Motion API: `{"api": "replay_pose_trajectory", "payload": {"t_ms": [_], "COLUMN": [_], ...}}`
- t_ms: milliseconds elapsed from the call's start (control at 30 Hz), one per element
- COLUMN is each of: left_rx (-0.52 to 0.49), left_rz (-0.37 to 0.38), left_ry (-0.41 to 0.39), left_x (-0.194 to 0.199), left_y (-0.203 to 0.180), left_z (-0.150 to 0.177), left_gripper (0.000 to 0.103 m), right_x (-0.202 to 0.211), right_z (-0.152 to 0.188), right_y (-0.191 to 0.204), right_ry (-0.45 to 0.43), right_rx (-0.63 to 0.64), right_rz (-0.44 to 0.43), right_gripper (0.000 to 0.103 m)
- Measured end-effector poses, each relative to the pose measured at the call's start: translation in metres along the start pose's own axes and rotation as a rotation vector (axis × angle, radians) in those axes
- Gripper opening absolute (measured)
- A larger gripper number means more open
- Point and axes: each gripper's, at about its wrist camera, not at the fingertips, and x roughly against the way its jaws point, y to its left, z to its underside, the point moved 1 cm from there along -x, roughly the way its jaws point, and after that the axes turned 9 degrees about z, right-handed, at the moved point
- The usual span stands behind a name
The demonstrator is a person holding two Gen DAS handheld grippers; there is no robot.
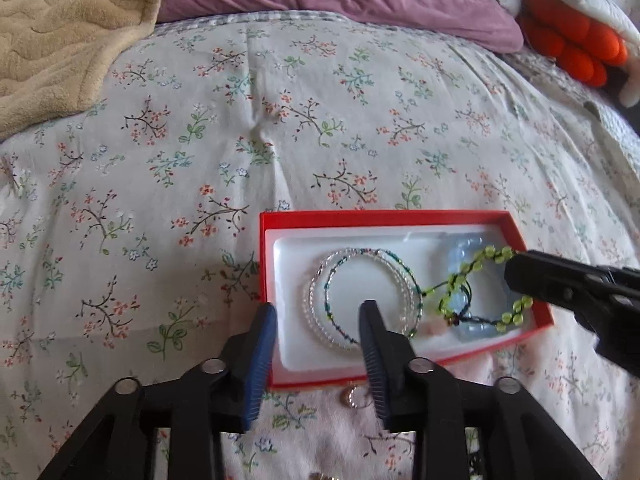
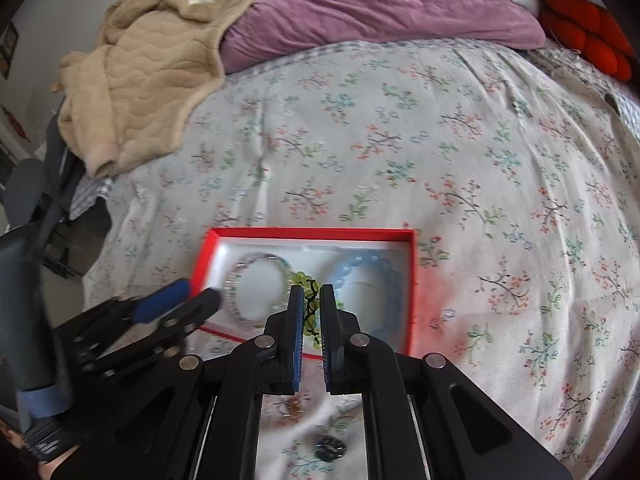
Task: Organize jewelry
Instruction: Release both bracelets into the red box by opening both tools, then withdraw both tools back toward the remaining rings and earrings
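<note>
Right wrist view: right gripper [image 2: 310, 312] points steeply down over the box, its fingers pinching the green beaded bracelet on dark cord [image 2: 309, 300]; the beads show in the narrow gap between the pads.
Left wrist view: left gripper [image 1: 318, 322] hovers at the box's near left corner, fingers spread, nothing between them.
Green bracelet, position: held over the middle of the box, part of its loop trailing across the tray and over the pale blue bracelet, as seen from the left [image 1: 484, 280].
Container: shallow red cardboard box with white moulded tray [image 1: 266, 264], lying flat and open on the bed.
Contents: clear and teal seed-bead bangles, stacked rings [image 1: 360, 296], at the left end; pale blue chunky bead bracelet [image 2: 368, 284] at the right end.
Reason for hold (judged): a pinch on the cord lets the loop hang free, so it can be lowered between the two pieces already lying there.
Left gripper's role (judged): probably steadying the box, or about to take the next piece.
Loose items: small ring-like trinket [image 1: 354, 396] on the sheet just outside the box; a dark object [image 2: 330, 448] nearer the camera, unclear.
Surface: floral-print bed sheet [image 1: 280, 120], soft and creased; the box may shift.
Room: tan quilted fleece blanket [image 2: 140, 92], mauve pillow [image 2: 380, 8], orange plush item [image 1: 576, 44] at the head of the bed.
</note>
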Motion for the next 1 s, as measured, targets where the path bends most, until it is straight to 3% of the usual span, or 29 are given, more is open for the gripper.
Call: {"api": "replay_pose_trajectory", "payload": {"t_ms": [167, 267, 333, 400, 467, 733, 1000], "left_rx": [-0.022, -0.033, -0.041, -0.046, -0.051, -0.067, -0.091], "left_rz": [-0.024, -0.037, -0.044, -0.052, -0.06, -0.061, -0.067], "left_ry": [0.004, 0.002, 0.0, 0.002, 0.003, 0.011, 0.045], "left_x": [0.009, 0.015, 0.021, 0.025, 0.031, 0.051, 0.06], "left_y": [-0.004, -0.006, -0.007, -0.009, -0.011, -0.021, -0.031], "left_z": [0.004, 0.005, 0.007, 0.008, 0.011, 0.029, 0.058], "left_gripper": [0.046, 0.054, 0.06, 0.065, 0.068, 0.085, 0.095], "right_x": [-0.004, -0.003, 0.0, 0.007, 0.017, 0.046, 0.066], "right_z": [0.001, 0.001, 0.002, 0.005, 0.007, 0.025, 0.048], "right_y": [-0.011, -0.016, -0.017, -0.018, -0.019, -0.026, -0.033], "right_ry": [0.007, 0.024, 0.032, 0.024, 0.004, 0.001, 0.001], "right_rx": [-0.003, -0.01, -0.01, -0.006, -0.004, 0.013, 0.049], "right_rz": [0.068, 0.063, 0.051, 0.05, 0.049, 0.077, 0.11], "right_gripper": [0.01, 0.012, 0.023, 0.053, 0.061, 0.062, 0.068]}}
